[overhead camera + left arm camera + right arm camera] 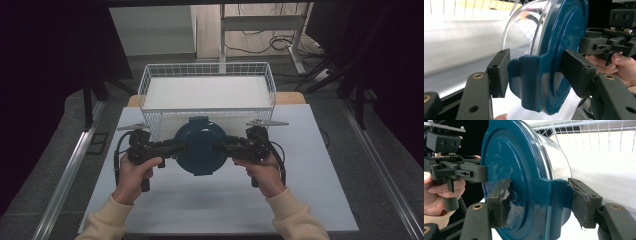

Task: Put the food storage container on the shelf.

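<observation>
- White tabletop [310,200] filled the lower half of the high view, with dark floor and black drapes beyond its edges.
- Nearest the bottom edge, two cream sleeves [295,217] came in, and each hand gripped a tool's handle.
- At centre left, the left gripper [176,148] had its jaws clamped on a side latch of the lidded container [201,145]; in the left gripper view one pad pressed the latch's outer flap [524,80] and the other the lid's top face.
- At centre right, the right gripper [226,147] was closed on the opposite latch in the same way; its worn pads [505,200] pinched the blue lid [506,157] and latch between them.
- Grips on opposite sides probably kept the round container level and stopped it swinging, since one latch alone would let it tip.
- The container hung at frame centre, apparently just clear of the table, its clear bowl [524,32] below the lid.
- Directly behind it, toward the upper middle, stood the white wire basket [150,75], probably its destination.
</observation>
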`<state>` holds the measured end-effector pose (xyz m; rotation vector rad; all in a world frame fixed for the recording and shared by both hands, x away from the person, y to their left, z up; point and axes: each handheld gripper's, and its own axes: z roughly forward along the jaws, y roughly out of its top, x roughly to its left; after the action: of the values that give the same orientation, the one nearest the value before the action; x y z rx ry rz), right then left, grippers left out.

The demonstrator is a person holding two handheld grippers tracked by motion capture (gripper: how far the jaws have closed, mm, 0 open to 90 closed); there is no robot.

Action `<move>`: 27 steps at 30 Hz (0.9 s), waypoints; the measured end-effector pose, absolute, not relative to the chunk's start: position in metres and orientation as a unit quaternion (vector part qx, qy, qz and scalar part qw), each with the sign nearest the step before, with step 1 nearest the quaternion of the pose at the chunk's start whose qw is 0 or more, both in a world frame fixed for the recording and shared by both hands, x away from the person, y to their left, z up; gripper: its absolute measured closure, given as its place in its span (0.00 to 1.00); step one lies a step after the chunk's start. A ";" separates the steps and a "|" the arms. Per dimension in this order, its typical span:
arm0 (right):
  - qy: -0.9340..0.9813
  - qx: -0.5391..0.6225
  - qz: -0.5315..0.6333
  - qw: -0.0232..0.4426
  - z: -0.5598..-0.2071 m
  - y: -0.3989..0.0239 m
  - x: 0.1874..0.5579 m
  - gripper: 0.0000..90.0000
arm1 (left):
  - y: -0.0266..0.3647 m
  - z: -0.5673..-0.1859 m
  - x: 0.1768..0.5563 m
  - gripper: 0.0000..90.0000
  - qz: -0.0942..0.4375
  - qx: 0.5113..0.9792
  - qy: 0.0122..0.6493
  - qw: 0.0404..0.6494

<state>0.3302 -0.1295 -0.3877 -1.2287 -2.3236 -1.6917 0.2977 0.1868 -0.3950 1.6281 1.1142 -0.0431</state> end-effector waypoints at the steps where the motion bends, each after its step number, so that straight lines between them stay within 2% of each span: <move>1: -0.743 -0.392 -0.542 0.006 -0.382 -0.129 0.332 0.42 | 0.187 -0.390 0.299 0.45 -0.017 0.687 0.470 0.554; 18: -0.744 -0.373 -0.553 -0.017 -0.328 -0.125 0.349 0.42 | 0.190 -0.337 0.318 0.45 0.008 0.690 0.449 0.568; 27: -0.748 -0.369 -0.551 -0.026 -0.295 -0.124 0.370 0.42 | 0.192 -0.312 0.338 0.45 0.009 0.688 0.444 0.574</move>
<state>0.3701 -0.1236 -0.2954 -1.1800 -2.3893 -1.7612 0.3382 0.1921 -0.3120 1.6131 1.0410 0.0218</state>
